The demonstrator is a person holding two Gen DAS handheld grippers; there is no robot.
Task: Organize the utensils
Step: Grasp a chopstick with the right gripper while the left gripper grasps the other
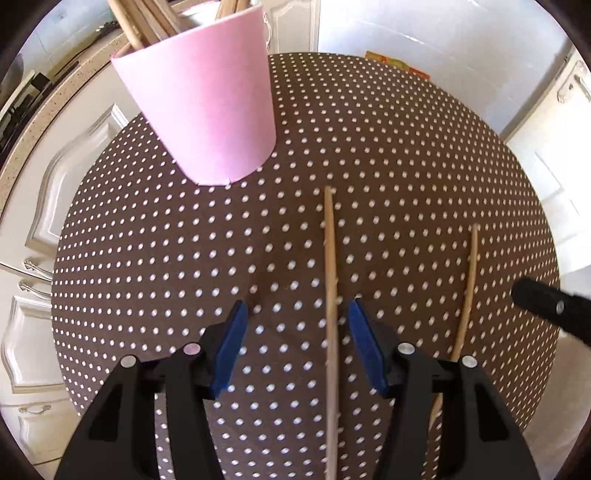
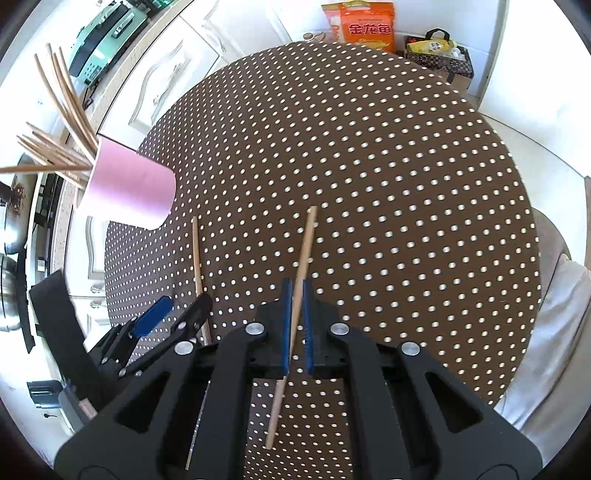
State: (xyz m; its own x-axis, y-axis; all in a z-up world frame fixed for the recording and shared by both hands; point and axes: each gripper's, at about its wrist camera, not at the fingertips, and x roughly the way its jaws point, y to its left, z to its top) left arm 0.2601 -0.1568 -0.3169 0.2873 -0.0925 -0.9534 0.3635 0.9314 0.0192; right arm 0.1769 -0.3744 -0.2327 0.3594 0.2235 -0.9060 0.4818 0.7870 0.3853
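Two wooden chopsticks lie on the dotted brown round table (image 1: 369, 129). My left gripper (image 1: 297, 306) is open, low over the table, with one chopstick (image 1: 330, 280) lying between its blue pads, nearer the right pad. The other chopstick (image 1: 468, 288) lies to the right. In the right wrist view my right gripper (image 2: 297, 286) is shut on that second chopstick (image 2: 306, 247), at about its middle. The left gripper (image 2: 173, 314) and its chopstick (image 2: 197, 254) show at lower left. A pink cup (image 1: 207, 110) holding several chopsticks stands at the far left; it also shows in the right wrist view (image 2: 129, 195).
White kitchen cabinets (image 1: 55, 192) and a speckled counter run along the table's left side. An orange bag (image 2: 369, 29) and a box (image 2: 439, 55) stand on the floor beyond the far edge. A chair with white cloth (image 2: 554, 332) is at the right.
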